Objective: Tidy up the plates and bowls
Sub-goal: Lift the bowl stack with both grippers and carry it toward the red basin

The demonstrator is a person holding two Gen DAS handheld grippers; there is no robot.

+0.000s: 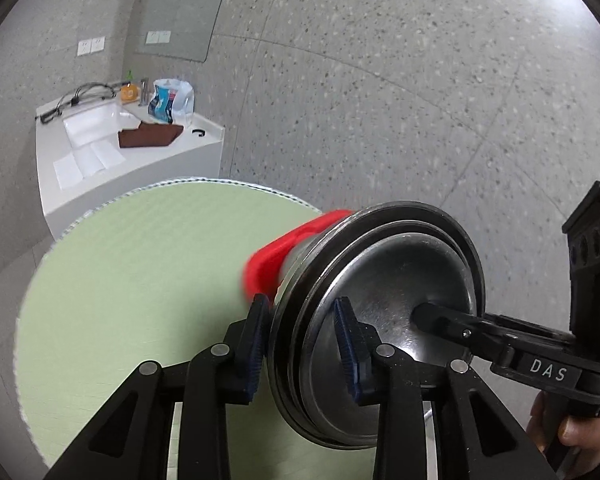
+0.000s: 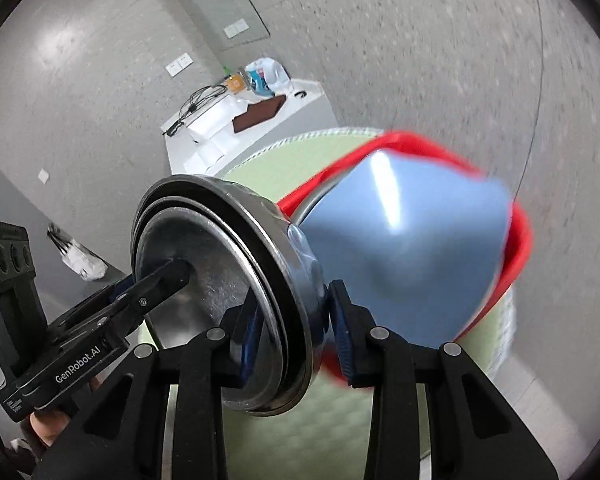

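Black fingers with blue pads fill the foreground of both wrist views. The left gripper (image 1: 304,340) is clamped on the rim of a stack of metal plates (image 1: 384,300), one pad (image 1: 258,340) on the outer side and the other on the shiny inner face. The stack stands on edge, lifted above a round, pale green tabletop (image 1: 140,288). At least two plates are nested in it, their rims showing as concentric rings.

The right gripper (image 2: 292,332) is clamped on the same stack of metal plates (image 2: 220,280) from the other side, with one blue pad (image 2: 342,332) behind the rim and its partner on the inner face. In the left wrist view the right gripper (image 1: 452,320) reaches in from the right, its tip touching the middle of the innermost plate; in the right wrist view the left gripper (image 2: 148,292) does likewise from the left.

Behind the plates, held against them, are a grey-blue bowl (image 2: 412,252) and a red bowl (image 2: 516,240) around it, both blurred. Only the red bowl (image 1: 284,252) shows in the left view.

Beyond the tabletop stands a white cabinet (image 1: 140,168) carrying a brown cloth (image 1: 150,136), cables and a plastic bag (image 1: 172,100), on a speckled grey floor (image 1: 380,80).
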